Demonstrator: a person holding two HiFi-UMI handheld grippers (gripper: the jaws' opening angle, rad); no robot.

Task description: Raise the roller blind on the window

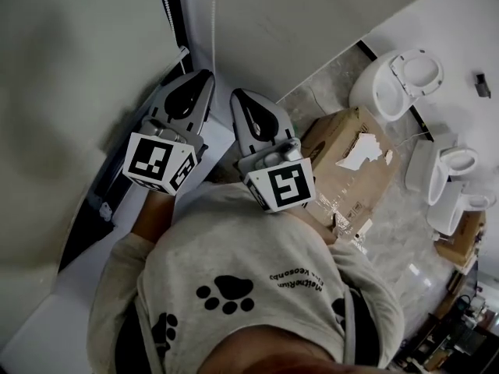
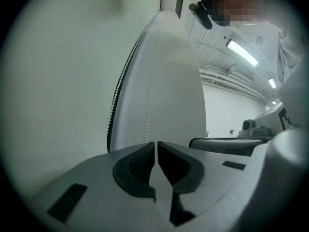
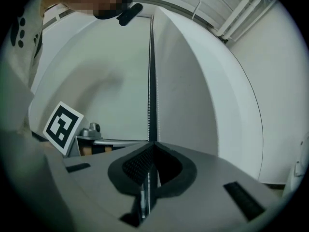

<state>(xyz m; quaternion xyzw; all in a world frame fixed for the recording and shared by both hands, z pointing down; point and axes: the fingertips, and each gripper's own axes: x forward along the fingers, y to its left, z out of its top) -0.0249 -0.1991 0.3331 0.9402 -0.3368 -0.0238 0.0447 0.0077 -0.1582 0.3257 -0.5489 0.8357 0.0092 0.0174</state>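
Note:
The pale roller blind [image 1: 78,76] fills the left of the head view. Two strands of its white bead chain [image 1: 214,22] hang beside it. Both grippers point at the chain, side by side. My right gripper [image 3: 153,144] is shut on the bead chain [image 3: 150,81], which runs straight up from the tips and shows again between the pads lower down. My left gripper [image 2: 156,143] is shut with nothing visible between its pads. A chain strand [image 2: 148,105] hangs just beyond its tips. In the head view the left gripper [image 1: 204,76] sits left of the right gripper [image 1: 236,94].
A white sill [image 1: 47,310] and a dark window frame [image 1: 86,224] lie under the blind. Behind me on the stone floor are an opened cardboard box [image 1: 347,162], a white toilet [image 1: 398,80] and more white sanitary ware [image 1: 448,178].

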